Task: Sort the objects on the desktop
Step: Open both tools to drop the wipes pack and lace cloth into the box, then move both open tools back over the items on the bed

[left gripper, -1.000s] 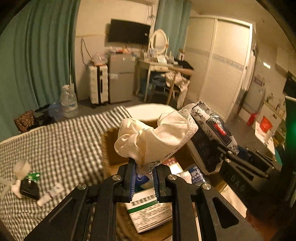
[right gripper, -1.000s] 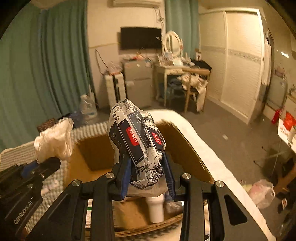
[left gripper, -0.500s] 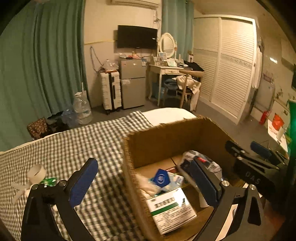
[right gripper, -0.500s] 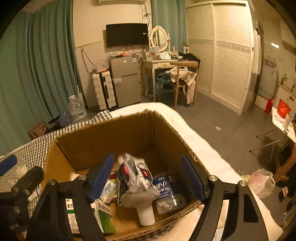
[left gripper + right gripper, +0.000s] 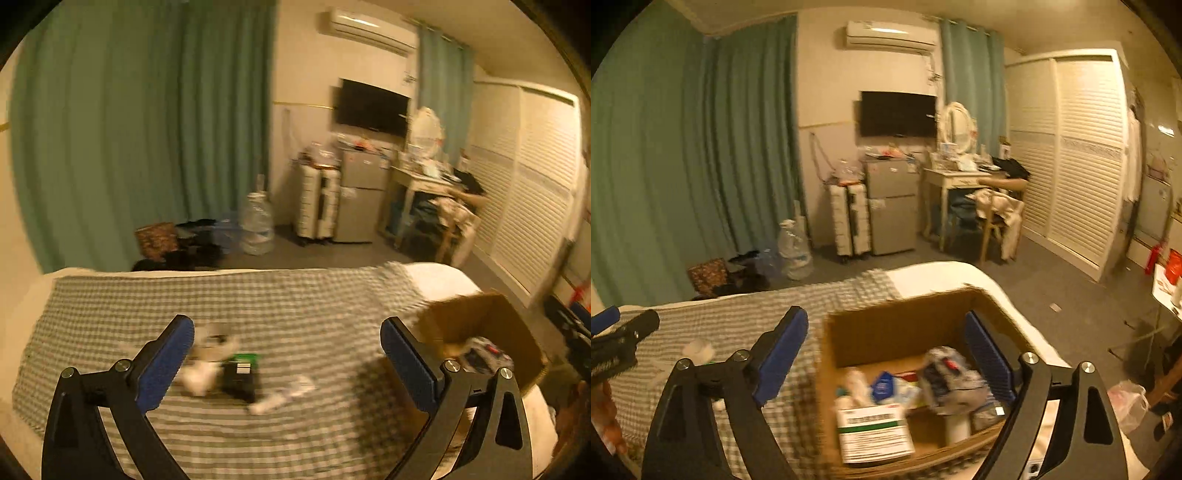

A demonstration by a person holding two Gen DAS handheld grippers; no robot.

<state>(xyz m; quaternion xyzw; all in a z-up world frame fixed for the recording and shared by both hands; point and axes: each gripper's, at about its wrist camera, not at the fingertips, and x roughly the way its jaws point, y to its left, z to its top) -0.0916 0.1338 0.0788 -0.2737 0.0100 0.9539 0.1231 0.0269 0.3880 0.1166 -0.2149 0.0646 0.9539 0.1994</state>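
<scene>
A brown cardboard box point(image 5: 894, 325) stands on the bed's right end and holds a patterned wipes pack point(image 5: 951, 376), a white-and-green carton point(image 5: 873, 430), a blue pouch point(image 5: 882, 386) and other items. My right gripper point(image 5: 886, 354) hovers above the box, its jaws still opening, nothing between them. My left gripper point(image 5: 286, 354) stands wide open and empty over the checked bedspread point(image 5: 258, 295). Ahead of it lie a black box with a green label point(image 5: 240, 374), a white roll point(image 5: 216, 345) and a small white tube point(image 5: 280, 397). The box point(image 5: 480, 321) shows at its right.
Beyond the bed are green curtains point(image 5: 129, 129), a water jug point(image 5: 256, 225), a white suitcase point(image 5: 319, 203), a small fridge point(image 5: 892, 210), a dressing table with chair point(image 5: 975, 195) and a louvred wardrobe point(image 5: 1071, 155). The other gripper's tip point(image 5: 624, 332) shows at the left edge.
Both grippers let go: the cream cloth and the wipes pack dropped into the box. Both jaws opened wide. The left gripper swung left toward the items on the bedspread; the right one rose and drew back.
</scene>
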